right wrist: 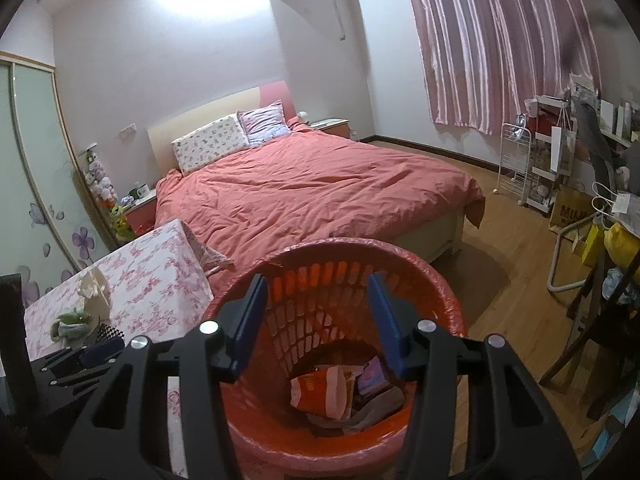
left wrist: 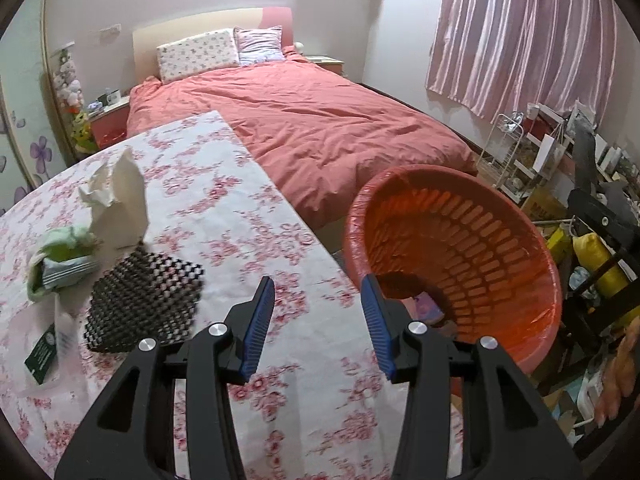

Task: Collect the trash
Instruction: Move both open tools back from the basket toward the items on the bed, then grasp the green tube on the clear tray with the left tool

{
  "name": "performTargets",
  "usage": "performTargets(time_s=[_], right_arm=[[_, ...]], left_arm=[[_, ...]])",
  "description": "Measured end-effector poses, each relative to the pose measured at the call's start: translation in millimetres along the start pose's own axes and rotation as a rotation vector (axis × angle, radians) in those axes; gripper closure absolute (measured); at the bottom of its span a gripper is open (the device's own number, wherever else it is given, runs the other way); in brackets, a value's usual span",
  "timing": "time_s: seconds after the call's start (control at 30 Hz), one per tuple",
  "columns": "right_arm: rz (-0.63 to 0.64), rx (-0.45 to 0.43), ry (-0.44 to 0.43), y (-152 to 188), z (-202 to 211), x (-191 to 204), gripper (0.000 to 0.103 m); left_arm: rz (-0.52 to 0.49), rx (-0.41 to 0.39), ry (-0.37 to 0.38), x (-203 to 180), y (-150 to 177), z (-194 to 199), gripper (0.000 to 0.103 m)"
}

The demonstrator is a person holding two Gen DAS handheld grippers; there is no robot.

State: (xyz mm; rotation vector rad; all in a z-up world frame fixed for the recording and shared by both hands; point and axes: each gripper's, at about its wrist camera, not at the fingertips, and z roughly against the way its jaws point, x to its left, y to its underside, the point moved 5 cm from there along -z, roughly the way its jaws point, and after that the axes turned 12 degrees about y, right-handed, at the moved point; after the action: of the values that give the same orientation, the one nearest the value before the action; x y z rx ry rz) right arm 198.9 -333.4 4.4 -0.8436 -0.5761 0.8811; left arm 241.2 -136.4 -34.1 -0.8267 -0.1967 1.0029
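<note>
Pink curtains (left wrist: 520,36) and a coral-covered bed (left wrist: 320,120) fill the bedroom behind a floral-clothed table (left wrist: 240,216). On that table lie a crumpled white paper (left wrist: 118,196), a green wrapper (left wrist: 60,256) and a checkered mat (left wrist: 146,300). Left gripper (left wrist: 318,308) hovers over the table edge, jaws parted and empty. Right gripper (right wrist: 318,312) hangs above the orange basket (right wrist: 452,304), jaws likewise apart with nothing between, over wrappers (right wrist: 320,394) lying at its bottom.

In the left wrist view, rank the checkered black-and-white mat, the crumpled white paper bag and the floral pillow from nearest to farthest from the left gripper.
1. Checkered mat, on the table just left of the left gripper.
2. Crumpled white paper bag, behind the mat.
3. Floral pillow, at the bed's head.
</note>
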Motion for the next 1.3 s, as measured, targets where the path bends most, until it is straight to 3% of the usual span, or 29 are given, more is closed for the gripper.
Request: performTargets(time_s=[0.4, 0.83, 1.03, 1.3], right_arm=[[0.070, 0.000, -0.040, 8, 16, 28, 0.054], [0.174, 0.012, -0.122, 29, 36, 85, 0.054], [0.220, 0.017, -0.148, 39, 43, 107, 0.054], [0.248, 0.023, -0.151, 45, 47, 115, 0.054]], left_arm=[[0.047, -0.065, -0.077, 49, 12, 49, 0.058], [0.183, -0.120, -0.239, 154, 47, 123, 0.058], [0.255, -0.079, -0.239, 183, 64, 124, 0.058], [0.293, -0.082, -0.227, 190, 64, 121, 0.060]])
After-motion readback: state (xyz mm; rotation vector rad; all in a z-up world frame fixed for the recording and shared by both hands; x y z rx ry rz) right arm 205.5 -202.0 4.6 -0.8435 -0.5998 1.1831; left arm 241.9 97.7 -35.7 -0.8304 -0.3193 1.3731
